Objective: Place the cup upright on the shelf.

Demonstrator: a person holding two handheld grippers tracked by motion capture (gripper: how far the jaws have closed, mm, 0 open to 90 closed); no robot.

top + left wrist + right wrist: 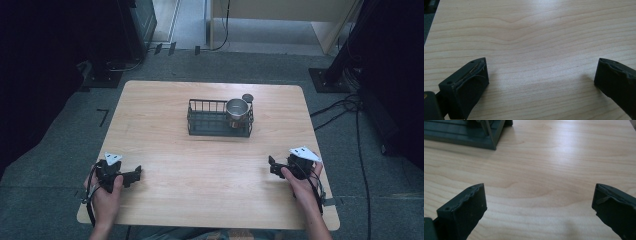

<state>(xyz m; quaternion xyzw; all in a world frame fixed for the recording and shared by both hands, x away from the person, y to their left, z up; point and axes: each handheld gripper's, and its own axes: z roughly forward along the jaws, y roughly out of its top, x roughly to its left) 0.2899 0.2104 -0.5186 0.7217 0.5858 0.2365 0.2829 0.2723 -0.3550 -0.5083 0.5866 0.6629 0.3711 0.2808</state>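
Nearest, two forearms in from the bottom edge of the high view, one handheld tool apiece: left gripper (134,175) at the near left of the wooden table (210,160), right gripper (273,165) at the near right, well apart from one another and both turned inward toward the middle. Low over the bare wood, probably parked at a ready stance rather than working on anything. Jaws spread wide on both, nothing between them; in the left gripper view (541,77) just plain wood grain in the gap, in the right gripper view (539,202) the same, with a corner of the dark rack (464,135) at the top left, so likely aimed roughly that way for a reach. Farther on, at the centre of the table toward its far side, one dark wire rack (207,120), long side facing the person. Inside it, at the right end, one metal cup (237,109), upright, mouth up, resting against the rack's wall, seemingly the thing to be fetched out or dealt with. Just behind the rack's right corner, one small dark round object (247,97), too small to identify. Count: two grippers, one rack, one cup, one small round item. Beyond the table, grey floor with cables (345,107).
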